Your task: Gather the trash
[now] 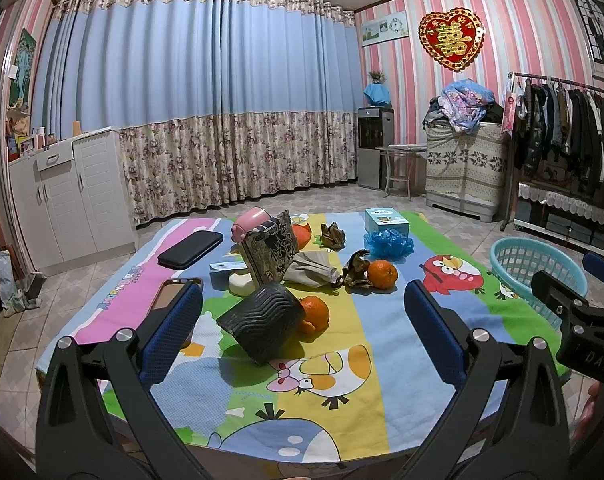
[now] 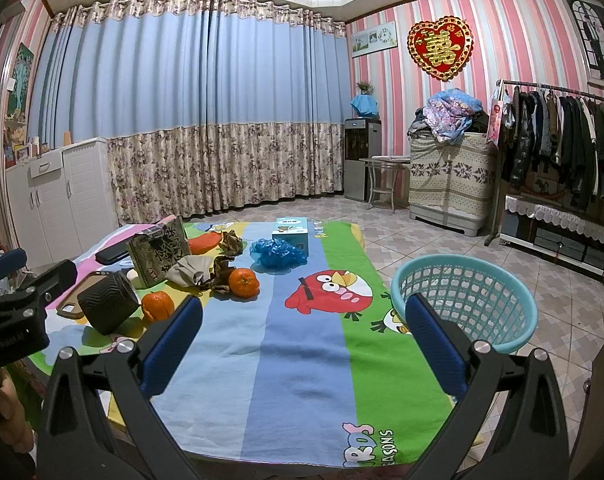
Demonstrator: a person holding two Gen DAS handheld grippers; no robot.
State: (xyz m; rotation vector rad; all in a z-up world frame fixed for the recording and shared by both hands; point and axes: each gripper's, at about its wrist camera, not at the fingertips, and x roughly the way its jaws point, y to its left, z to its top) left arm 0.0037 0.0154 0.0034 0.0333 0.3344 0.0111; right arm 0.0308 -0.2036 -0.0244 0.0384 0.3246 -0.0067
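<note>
Hovering low over the near edge of the counter (image 2: 302,360), both claws stand released, blue ribbed pads spread wide, nothing between them. Left claw (image 1: 302,332) points at the clutter; right claw (image 2: 303,336) points at bare cartoon-print cloth, with the basket just past its right pad.

View differences: the left wrist view alone shows the pink mug (image 1: 250,222), the white round tub (image 1: 242,283) and the full black flat case (image 1: 190,249); the right wrist view shows the whole turquoise lattice basket (image 2: 467,300), sitting off the counter's right edge, of which the left view catches only part. Each view catches the other claw's black body at its margin, plus a bit of the person's hand (image 2: 6,412).

Near to far on the cloth: black ribbed cylinder (image 1: 262,322) tilted, touching a peeled orange (image 1: 314,314); phone in a brown case (image 1: 174,300) just left of it; patterned paper box (image 1: 270,254) standing upright.

Trash candidates sit mid-counter: crumpled grey-beige wrapper (image 1: 311,268) beside the box, dry brown peel scraps (image 1: 353,270) touching a whole orange (image 1: 381,274). Farther back: another brown crumple (image 1: 333,235), a bunched blue plastic bag (image 1: 387,243) against a pale blue tissue box (image 1: 385,220), and an orange peel (image 1: 302,234) behind the patterned box.
</note>
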